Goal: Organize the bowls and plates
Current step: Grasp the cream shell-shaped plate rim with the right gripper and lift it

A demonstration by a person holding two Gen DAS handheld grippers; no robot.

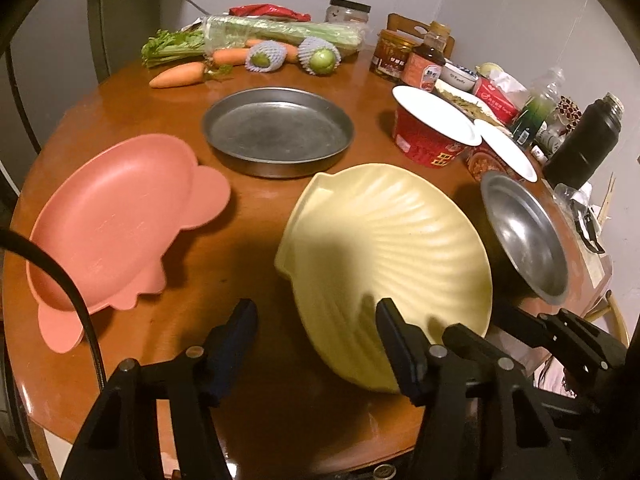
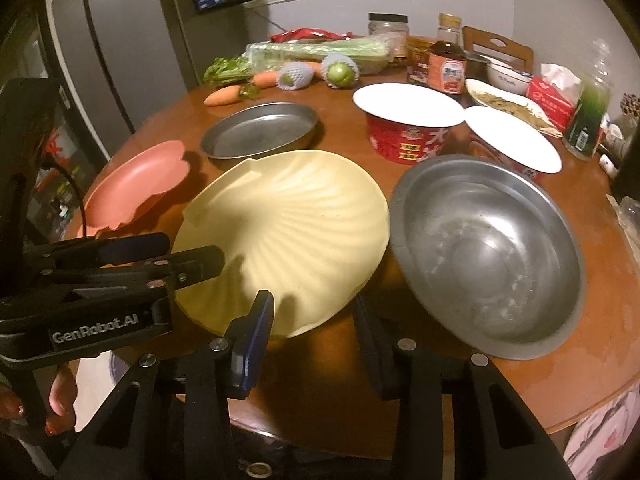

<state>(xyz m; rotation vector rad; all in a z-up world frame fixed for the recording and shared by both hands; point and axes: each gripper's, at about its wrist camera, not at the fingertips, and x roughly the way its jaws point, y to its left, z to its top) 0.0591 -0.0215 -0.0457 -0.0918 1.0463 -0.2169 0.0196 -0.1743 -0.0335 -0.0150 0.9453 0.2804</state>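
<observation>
A yellow shell-shaped plate (image 1: 384,256) lies on the round wooden table (image 1: 248,208), also in the right wrist view (image 2: 292,232). A pink plate (image 1: 116,216) lies left of it (image 2: 140,180). A flat steel pan (image 1: 276,128) sits behind (image 2: 260,128). A steel bowl (image 2: 488,252) stands right of the yellow plate (image 1: 528,236). My left gripper (image 1: 316,344) is open, its right finger over the yellow plate's near rim; it shows in the right wrist view (image 2: 192,252). My right gripper (image 2: 312,340) is open at the table's near edge, between yellow plate and steel bowl.
Two red instant-noodle tubs (image 2: 412,120) with white lids stand behind the steel bowl. Carrots, celery and netted fruit (image 1: 260,56) lie at the far edge. Jars, bottles, a tissue pack and a black flask (image 1: 584,140) crowd the far right. A fridge (image 2: 88,60) stands left.
</observation>
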